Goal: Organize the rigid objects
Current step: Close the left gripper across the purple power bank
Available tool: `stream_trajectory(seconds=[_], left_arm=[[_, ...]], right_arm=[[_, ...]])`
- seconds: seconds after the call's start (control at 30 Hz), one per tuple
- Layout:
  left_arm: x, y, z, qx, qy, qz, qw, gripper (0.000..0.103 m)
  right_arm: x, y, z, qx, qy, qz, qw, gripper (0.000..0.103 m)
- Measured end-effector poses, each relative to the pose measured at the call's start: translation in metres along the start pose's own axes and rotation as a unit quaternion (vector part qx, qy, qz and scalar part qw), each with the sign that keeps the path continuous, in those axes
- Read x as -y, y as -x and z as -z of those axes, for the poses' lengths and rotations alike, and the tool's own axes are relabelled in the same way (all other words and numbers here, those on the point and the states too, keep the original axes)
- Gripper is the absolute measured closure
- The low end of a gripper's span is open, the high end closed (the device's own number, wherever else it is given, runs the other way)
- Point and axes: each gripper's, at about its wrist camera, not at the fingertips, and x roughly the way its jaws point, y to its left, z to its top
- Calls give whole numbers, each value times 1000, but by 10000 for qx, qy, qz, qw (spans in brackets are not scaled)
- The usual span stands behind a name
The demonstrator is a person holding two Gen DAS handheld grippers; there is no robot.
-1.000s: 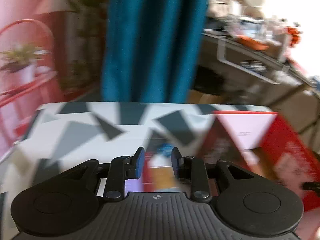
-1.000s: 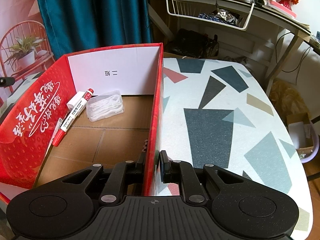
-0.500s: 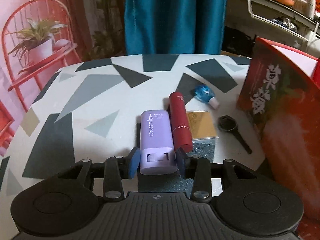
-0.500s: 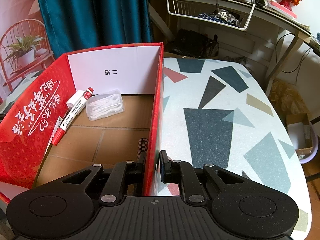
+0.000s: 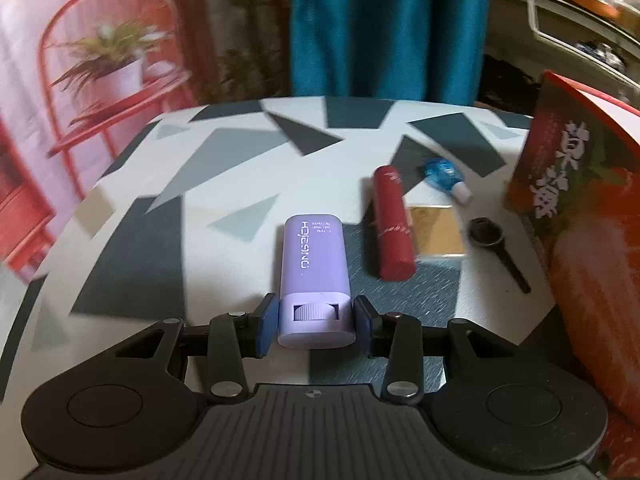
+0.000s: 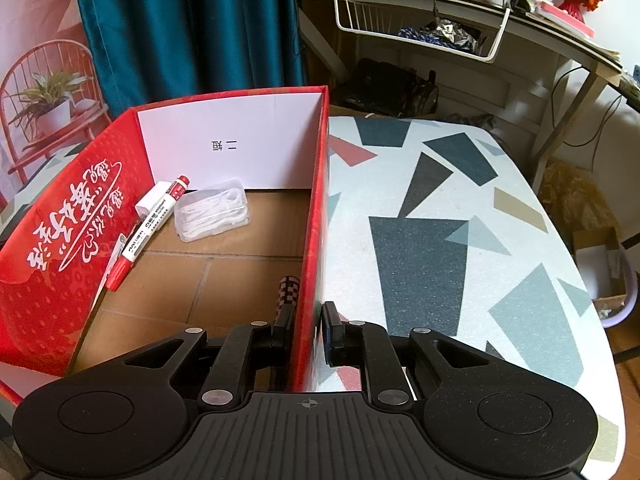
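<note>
My left gripper (image 5: 316,322) is shut on the near end of a purple stick case (image 5: 314,260), which points away over the table. Beyond it lie a dark red tube (image 5: 392,224), a gold card (image 5: 438,230), a small blue bottle (image 5: 444,174) and a black scoop (image 5: 496,248). The red box (image 5: 580,216) stands at the right. My right gripper (image 6: 307,330) is shut on the right wall of the red box (image 6: 314,232). Inside lie a red-and-white marker (image 6: 150,222), a clear case of white picks (image 6: 214,214) and a checkered item (image 6: 289,294).
The patterned table (image 6: 440,240) stretches right of the box to a rounded edge. A teal curtain (image 5: 388,28) hangs behind. A red chair with a potted plant (image 5: 108,68) stands at the far left. A desk with a wire basket (image 6: 420,28) stands behind right.
My left gripper swung down to the table and closed on the purple stick case, which now sits further left of the red tube. My right gripper kept its hold on the box wall.
</note>
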Motion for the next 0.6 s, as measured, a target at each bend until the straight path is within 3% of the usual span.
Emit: stream_trajectory(seconds=[0.1, 0.2, 0.43, 0.5, 0.6], left_arm=[[3, 5, 1, -171, 342, -136, 9992, 60], [14, 9, 1, -272, 494, 271, 9980, 54], [59, 20, 7, 27, -157, 1191, 9927, 44], [66, 25, 11, 149, -379, 1077, 9934, 43], [54, 30, 11, 317, -413, 1120, 9923, 28]], right_arm=[[0, 0, 0, 0, 11, -5, 10000, 88], [-1, 0, 0, 2, 6, -3, 10000, 88], [-2, 1, 0, -11, 33, 12, 10000, 88], [-2, 1, 0, -14, 33, 9, 10000, 88], [-2, 1, 1, -11, 28, -6, 10000, 88]])
